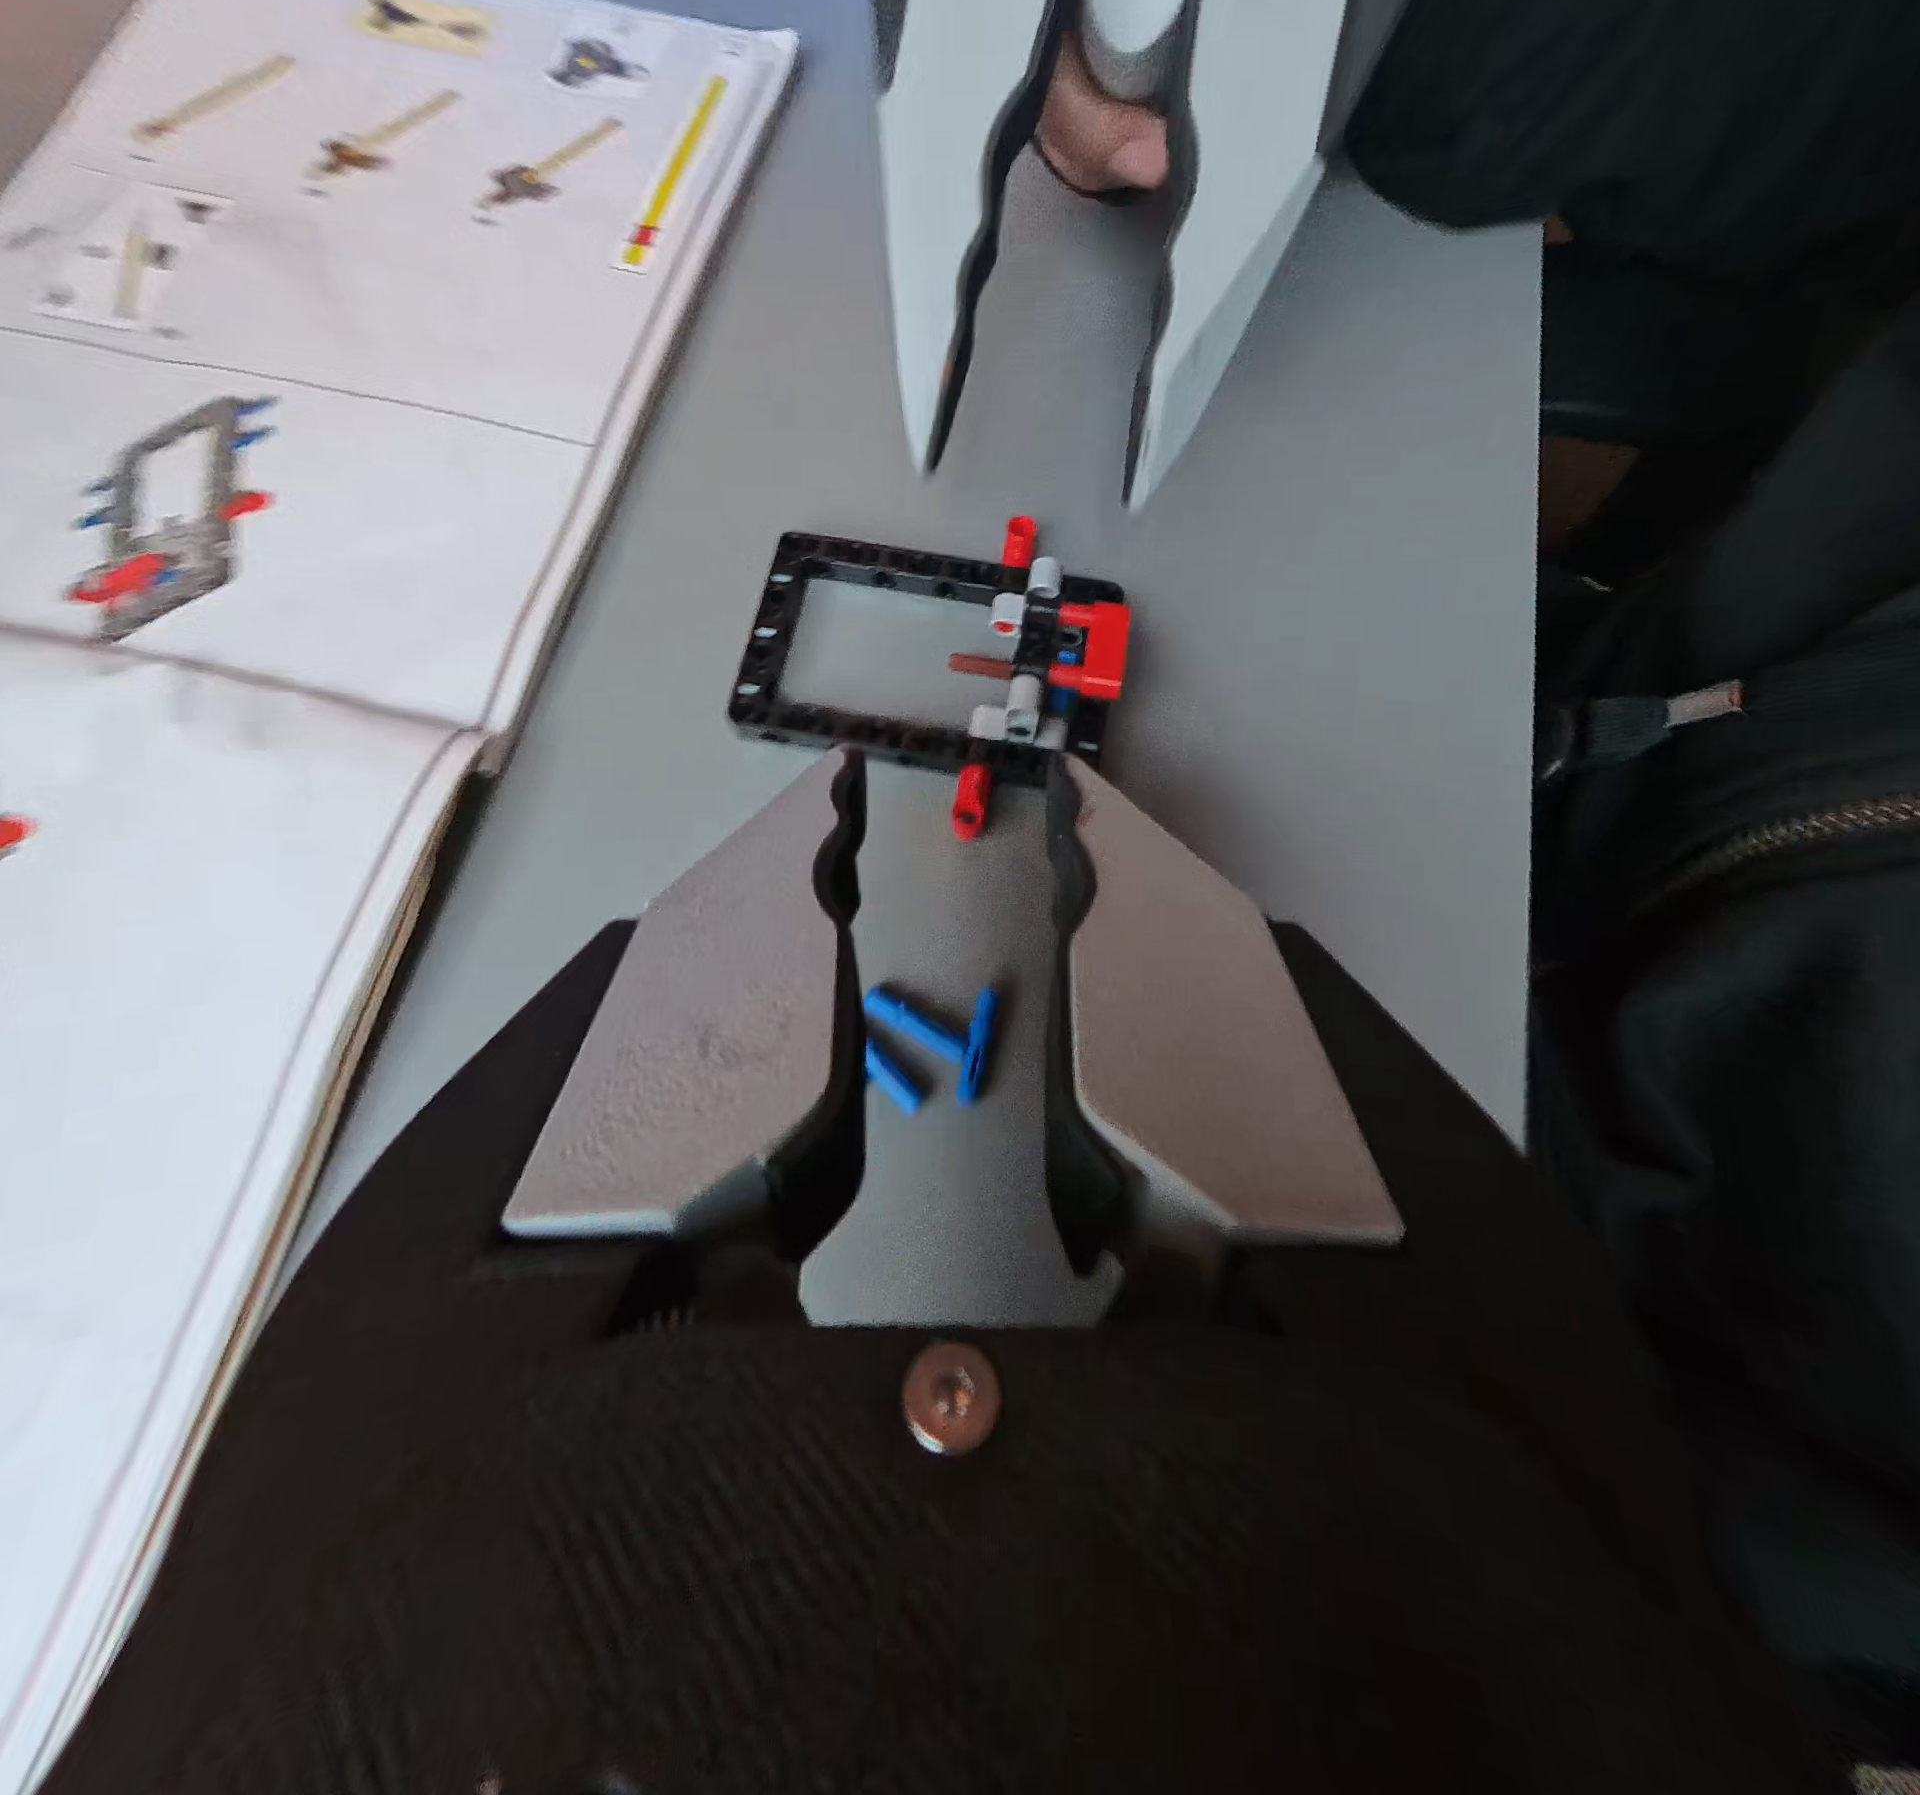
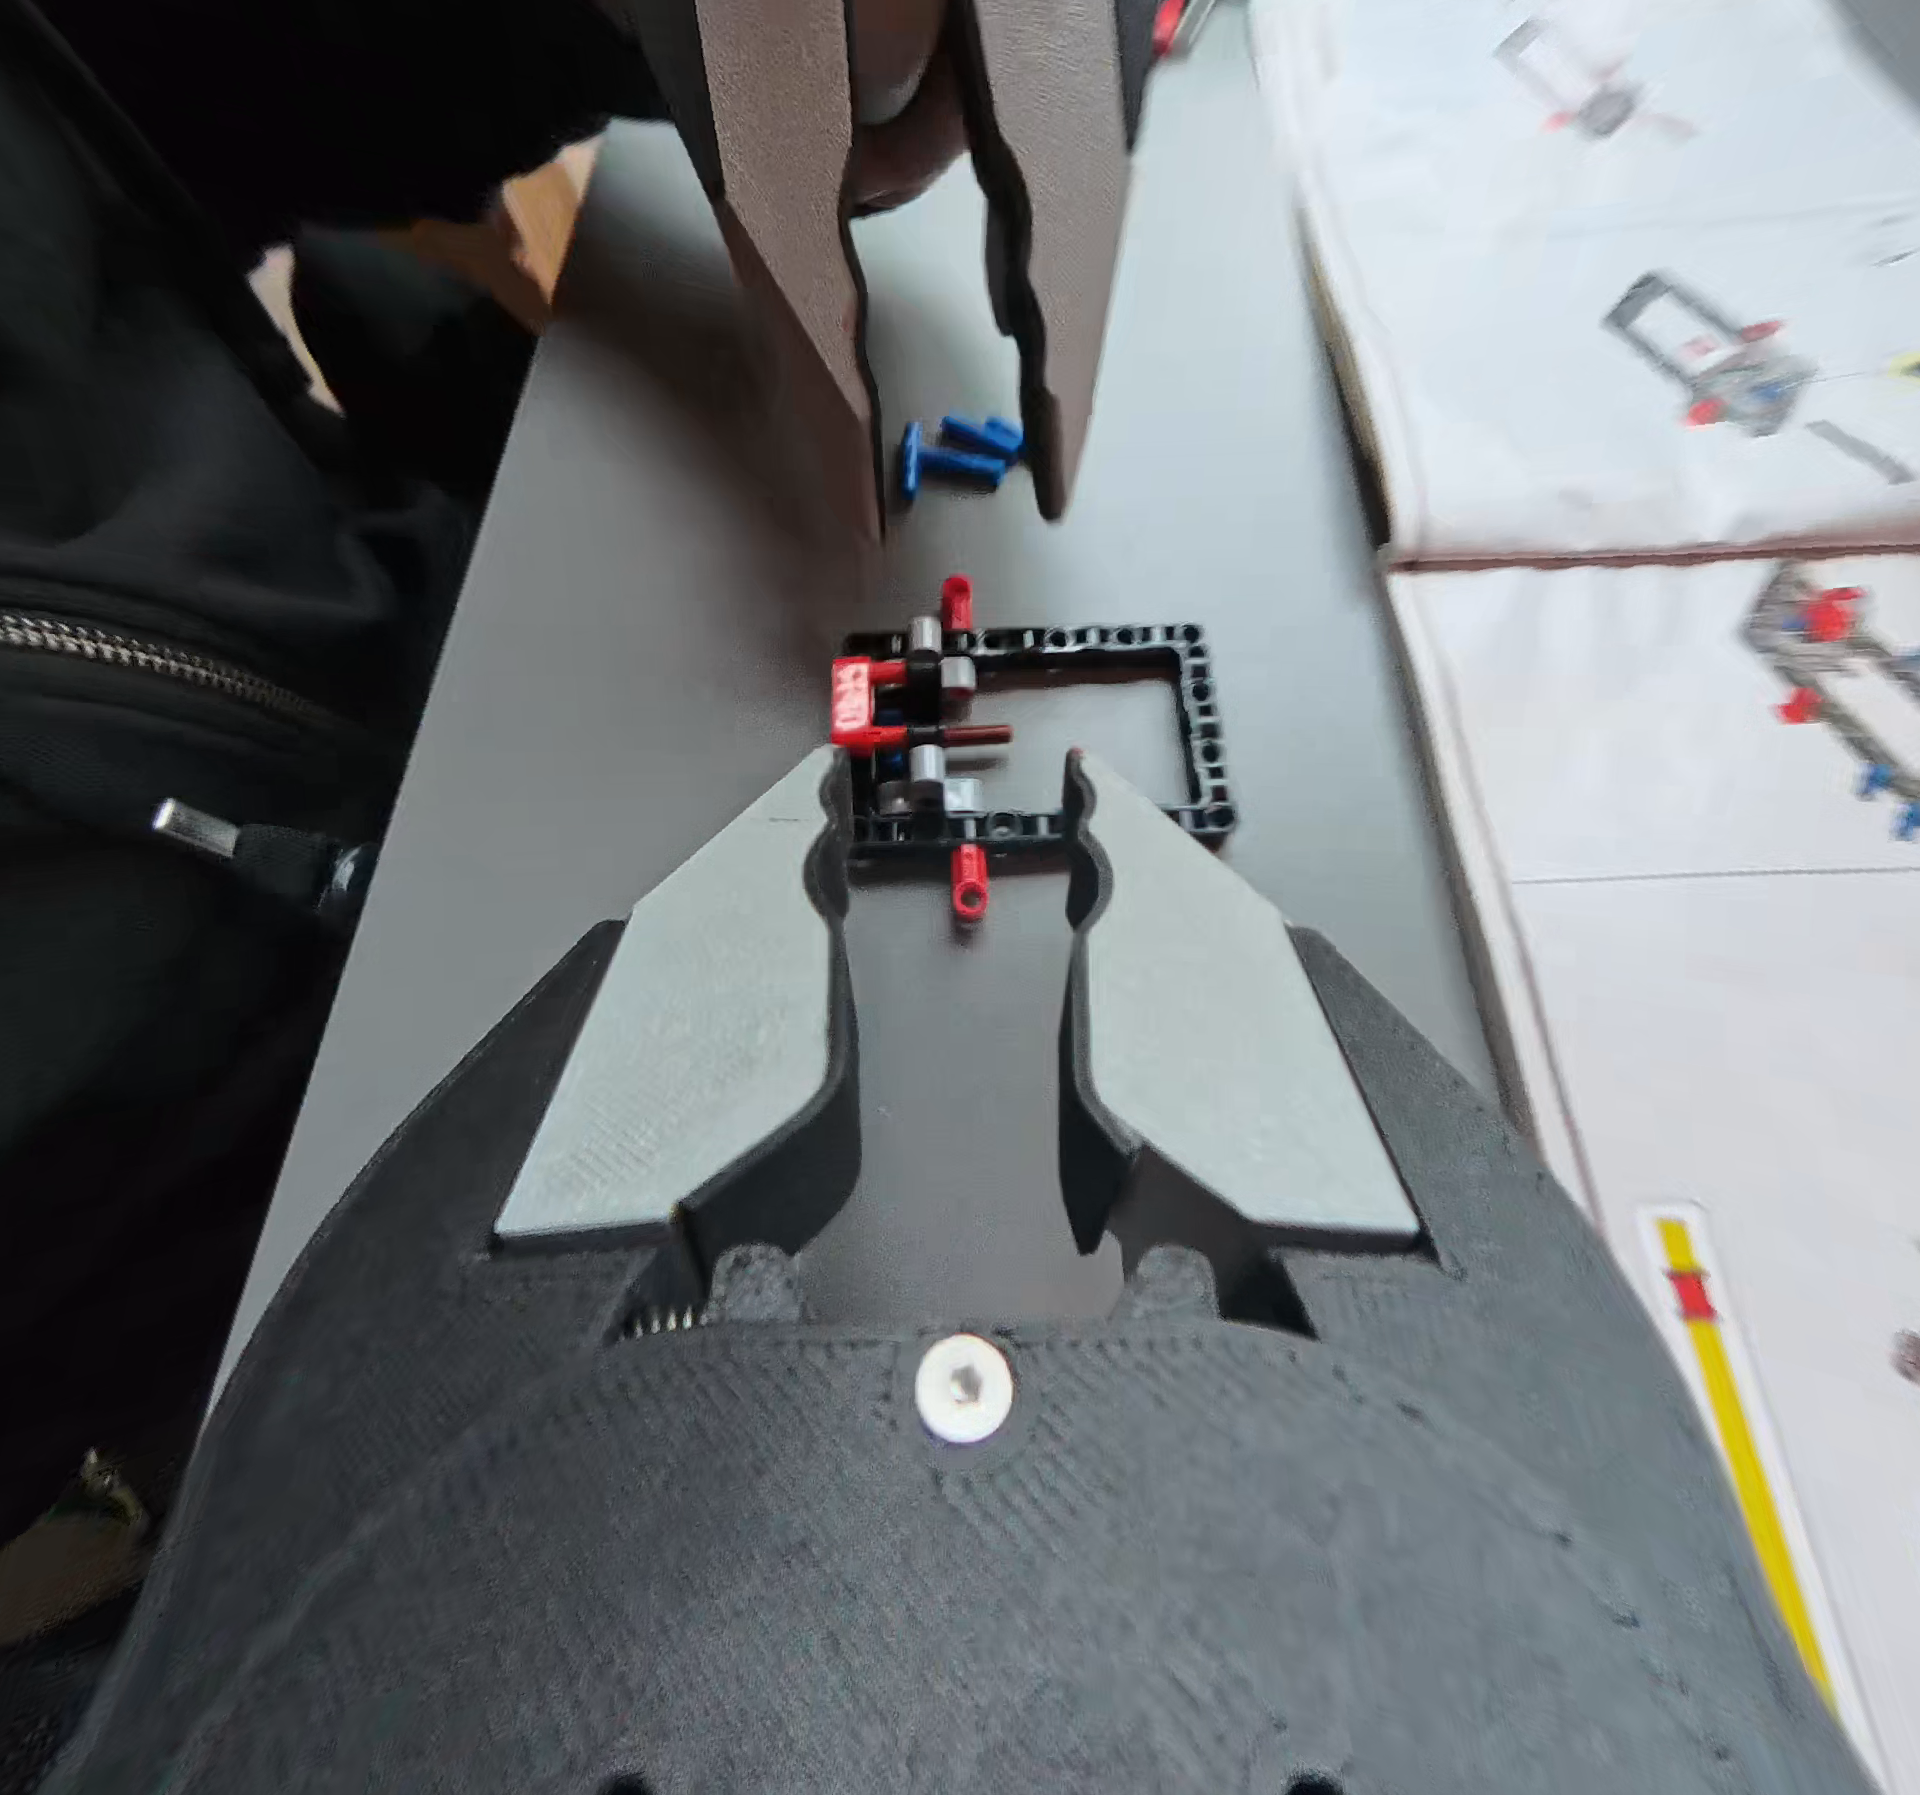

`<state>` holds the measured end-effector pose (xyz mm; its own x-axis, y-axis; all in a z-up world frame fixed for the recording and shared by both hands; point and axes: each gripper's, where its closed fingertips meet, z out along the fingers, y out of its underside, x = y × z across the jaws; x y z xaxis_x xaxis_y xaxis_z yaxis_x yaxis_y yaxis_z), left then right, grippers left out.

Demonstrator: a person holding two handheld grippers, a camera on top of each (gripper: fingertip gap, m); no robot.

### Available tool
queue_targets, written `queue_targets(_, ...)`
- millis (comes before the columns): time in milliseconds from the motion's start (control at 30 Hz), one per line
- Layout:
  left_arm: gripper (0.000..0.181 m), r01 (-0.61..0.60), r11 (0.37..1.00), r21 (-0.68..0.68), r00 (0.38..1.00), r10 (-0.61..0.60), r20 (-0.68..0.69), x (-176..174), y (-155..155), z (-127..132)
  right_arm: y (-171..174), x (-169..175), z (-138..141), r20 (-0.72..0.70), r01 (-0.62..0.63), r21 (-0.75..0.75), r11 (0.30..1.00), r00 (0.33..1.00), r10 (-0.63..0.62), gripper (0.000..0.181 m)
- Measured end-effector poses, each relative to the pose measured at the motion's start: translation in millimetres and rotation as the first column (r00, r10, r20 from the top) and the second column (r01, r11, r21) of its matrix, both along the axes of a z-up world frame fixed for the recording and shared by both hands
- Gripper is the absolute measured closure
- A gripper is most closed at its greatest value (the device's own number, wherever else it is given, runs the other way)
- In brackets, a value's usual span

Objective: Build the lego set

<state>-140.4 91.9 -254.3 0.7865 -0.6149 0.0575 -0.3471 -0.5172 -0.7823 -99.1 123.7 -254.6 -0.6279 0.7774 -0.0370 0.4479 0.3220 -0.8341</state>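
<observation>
Frame between two gaping tools

Frame of black beams lies flat on grey tabletop: light, rigid, pins fragile. Grip long side beams. Blue pins sit loose nearby. Left tool and right tool both spread, empty.

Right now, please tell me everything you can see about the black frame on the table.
The black frame is a flat rectangle of what looks like plastic, studded with pin holes, open in the middle, lying flat on the grey table. One short end carries a built cluster: a red block, grey connectors and a dark red axle pointing into the opening. A red pin sticks out of each long side there. It lies between the two grippers, both open; neither holds it.
</observation>
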Motion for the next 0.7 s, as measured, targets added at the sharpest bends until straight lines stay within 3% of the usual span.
queue_targets(67,0.150,-0.035,0.999,0.023,0.999,0.034,0.014,-17.3,-18.1,19.5,14.8,4.2,23.2,-0.101,0.060,-0.057,0.997,0.993,-0.065,0.145)
queue_targets(133,0.149,-0.053,0.998,-0.028,0.998,0.054,0.027,-27.7,-42.5,22.5,27.7,11.7,35.2,-0.151,0.107,-0.116,0.987,0.981,-0.124,0.139)
queue_targets(200,0.135,-0.138,0.986,-0.097,0.990,0.135,-0.036,-43.3,-61.0,8.4,28.9,21.9,30.5,-0.115,0.109,-0.145,0.983,0.985,-0.127,0.133)
queue_targets(333,0.136,-0.207,0.975,-0.079,0.978,0.207,-0.011,-42.4,-81.8,-6.4,17.0,31.0,-0.3,-0.009,0.100,-0.034,0.994,0.995,-0.100,0.125)
queue_targets(500,0.134,-0.253,0.966,-0.059,0.967,0.253,0.000,-41.9,-84.8,-14.0,-6.2,23.0,-19.2,0.065,-0.045,0.150,0.988,0.997,0.036,0.120)
queue_targets(633,0.139,-0.224,0.971,-0.079,0.974,0.225,0.000,-25.5,-73.1,-15.9,-6.2,15.5,-33.8,0.228,-0.097,0.184,0.978,0.972,0.054,0.114)
queue_targets(700,0.140,-0.191,0.979,-0.071,0.981,0.190,-0.029,-13.6,-61.6,-16.2,-8.5,13.2,-38.6,0.234,-0.074,0.222,0.972,0.972,0.020,0.117)
